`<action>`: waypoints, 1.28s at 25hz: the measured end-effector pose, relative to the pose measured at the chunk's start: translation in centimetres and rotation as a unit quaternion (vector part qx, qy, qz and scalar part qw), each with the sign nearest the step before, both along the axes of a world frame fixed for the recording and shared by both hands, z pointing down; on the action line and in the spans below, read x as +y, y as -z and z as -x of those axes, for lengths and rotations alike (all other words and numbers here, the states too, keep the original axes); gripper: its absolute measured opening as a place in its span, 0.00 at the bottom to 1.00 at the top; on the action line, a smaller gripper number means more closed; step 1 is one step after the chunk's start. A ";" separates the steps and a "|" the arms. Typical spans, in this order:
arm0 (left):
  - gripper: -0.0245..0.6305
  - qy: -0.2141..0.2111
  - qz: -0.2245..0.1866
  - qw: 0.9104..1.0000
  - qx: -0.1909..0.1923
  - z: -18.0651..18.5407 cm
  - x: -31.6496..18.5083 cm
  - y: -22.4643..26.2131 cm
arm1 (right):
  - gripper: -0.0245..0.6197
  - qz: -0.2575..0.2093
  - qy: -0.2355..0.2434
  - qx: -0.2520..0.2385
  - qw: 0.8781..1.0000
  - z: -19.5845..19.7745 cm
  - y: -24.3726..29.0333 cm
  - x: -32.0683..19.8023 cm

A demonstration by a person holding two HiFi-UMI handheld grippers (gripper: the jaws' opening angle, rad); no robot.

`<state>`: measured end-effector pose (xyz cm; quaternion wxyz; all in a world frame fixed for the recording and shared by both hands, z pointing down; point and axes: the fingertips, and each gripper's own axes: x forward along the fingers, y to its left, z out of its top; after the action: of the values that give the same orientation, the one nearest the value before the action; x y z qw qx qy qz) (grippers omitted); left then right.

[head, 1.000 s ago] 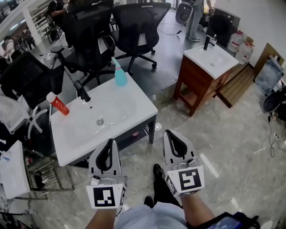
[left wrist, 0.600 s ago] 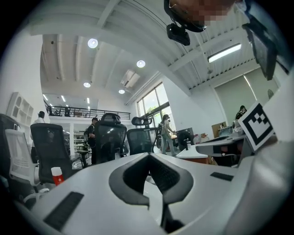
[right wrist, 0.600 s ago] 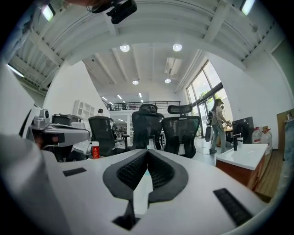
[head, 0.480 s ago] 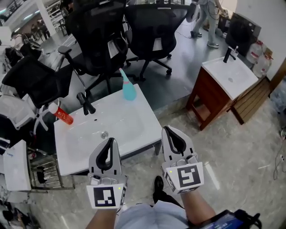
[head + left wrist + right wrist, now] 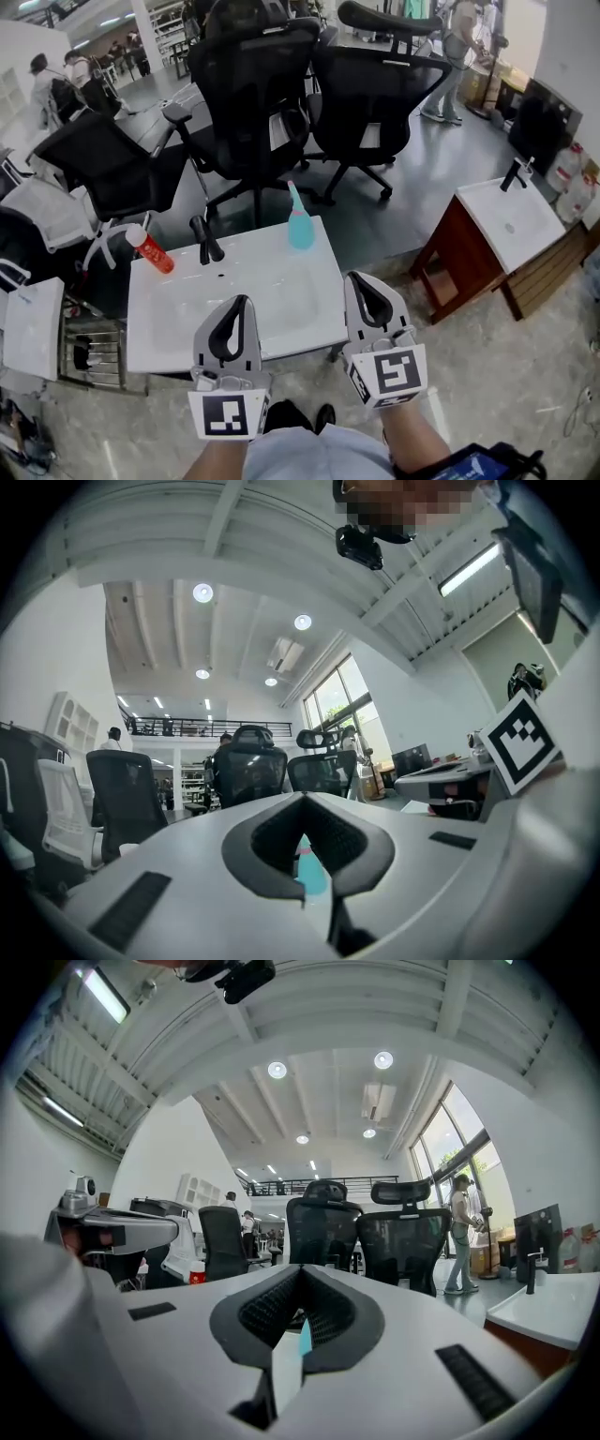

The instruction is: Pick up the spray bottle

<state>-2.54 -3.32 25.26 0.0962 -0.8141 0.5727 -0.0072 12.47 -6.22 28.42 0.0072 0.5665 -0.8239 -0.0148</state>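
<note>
The teal spray bottle [image 5: 300, 225] stands upright at the far right corner of the white sink basin [image 5: 178, 328]. My left gripper [image 5: 236, 305] hovers over the basin's near edge, shut and holding nothing. My right gripper [image 5: 361, 279] is at the basin's near right corner, also shut and holding nothing. Both point at the bottle from well short of it. A patch of the teal bottle [image 5: 312, 872] shows through the loop of the left gripper [image 5: 302, 799] in its own view. Only a sliver of the bottle [image 5: 305, 1337] shows past the right gripper [image 5: 300, 1269].
A red can [image 5: 150, 249] lies at the basin's far left, and a black faucet [image 5: 206, 240] stands beside it. Black office chairs [image 5: 253, 103] crowd behind the basin. A second sink on a wooden cabinet [image 5: 497, 234] is at the right, a metal rack [image 5: 94, 352] at the left.
Both grippers have come forward from the floor side to the basin's near edge, staying shut. The basin and bottle now sit closer, straight ahead.
</note>
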 end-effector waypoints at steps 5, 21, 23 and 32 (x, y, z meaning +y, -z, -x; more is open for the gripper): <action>0.07 0.015 0.006 1.000 0.007 0.8 -2.2 -0.8 | 0.06 0.011 0.015 0.006 1.000 0.9 -1.0 -2.7; 0.07 -0.009 0.043 0.999 0.019 0.5 -16.3 -4.1 | 0.08 0.042 0.011 0.013 0.999 2.0 -5.1 -15.5; 0.07 -0.015 0.047 0.999 0.017 0.3 -17.8 -4.4 | 0.09 0.041 0.008 0.010 0.999 2.2 -5.4 -17.1; 0.07 -0.022 0.086 0.996 0.018 0.9 -22.8 -7.9 | 0.38 0.095 0.037 0.025 0.994 4.5 -10.0 -22.2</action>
<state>-3.49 -26.08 33.19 0.0162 -0.8315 0.5539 -0.0397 8.01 -28.38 38.37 0.0813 0.5318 -0.8415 0.0492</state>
